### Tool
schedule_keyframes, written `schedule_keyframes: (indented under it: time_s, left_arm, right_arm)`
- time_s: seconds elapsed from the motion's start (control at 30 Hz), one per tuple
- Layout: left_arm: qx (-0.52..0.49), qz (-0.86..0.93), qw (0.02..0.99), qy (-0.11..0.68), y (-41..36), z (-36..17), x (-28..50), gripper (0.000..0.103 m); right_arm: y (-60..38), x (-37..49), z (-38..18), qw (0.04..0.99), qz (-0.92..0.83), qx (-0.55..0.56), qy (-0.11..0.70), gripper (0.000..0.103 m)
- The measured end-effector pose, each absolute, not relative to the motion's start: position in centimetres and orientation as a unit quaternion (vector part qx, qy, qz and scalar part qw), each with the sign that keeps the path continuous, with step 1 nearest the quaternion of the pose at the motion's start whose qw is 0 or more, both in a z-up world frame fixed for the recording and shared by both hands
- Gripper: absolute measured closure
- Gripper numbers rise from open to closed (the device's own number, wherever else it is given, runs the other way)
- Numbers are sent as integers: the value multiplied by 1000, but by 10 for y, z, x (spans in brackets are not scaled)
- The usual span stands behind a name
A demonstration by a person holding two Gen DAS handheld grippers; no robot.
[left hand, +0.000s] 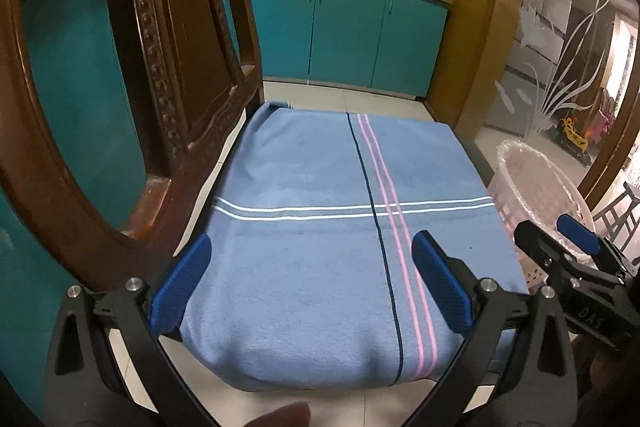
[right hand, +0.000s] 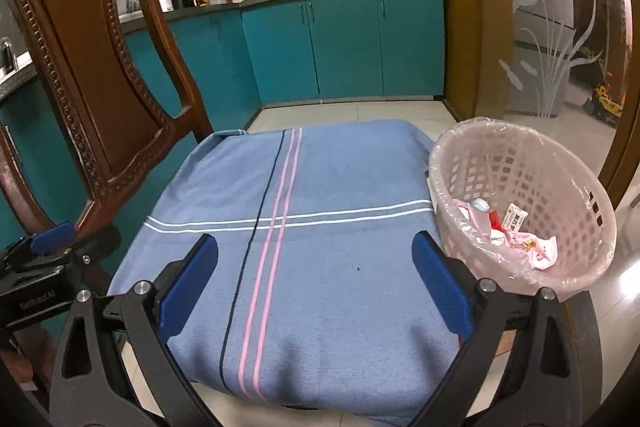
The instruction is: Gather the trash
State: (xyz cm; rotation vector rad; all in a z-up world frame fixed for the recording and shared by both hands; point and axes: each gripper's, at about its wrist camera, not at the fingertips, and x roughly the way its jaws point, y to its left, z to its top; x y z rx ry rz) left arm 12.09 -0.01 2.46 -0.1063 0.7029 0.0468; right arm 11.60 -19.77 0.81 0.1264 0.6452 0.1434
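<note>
My left gripper [left hand: 312,291] and right gripper [right hand: 316,287] gape empty over the blue striped cloth [right hand: 304,243], its near edge cut off behind my fingers [right hand: 440,287].

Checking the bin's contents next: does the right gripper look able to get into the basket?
Probably yes: the right gripper is open and empty, the basket stands beside the blue cloth, mouth uncovered.

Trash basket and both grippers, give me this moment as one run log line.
left gripper: open, empty | right gripper: open, empty | trash basket: holds wrappers | blue cloth: bare
</note>
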Motion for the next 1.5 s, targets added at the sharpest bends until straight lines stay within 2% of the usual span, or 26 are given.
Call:
schedule_keyframes:
  time_s: [1.5]
  left_arm:
    - [-52,3,939,341,-11,20,121,3]
  right_arm:
    - [-199,115,7,945,64,64,315,8]
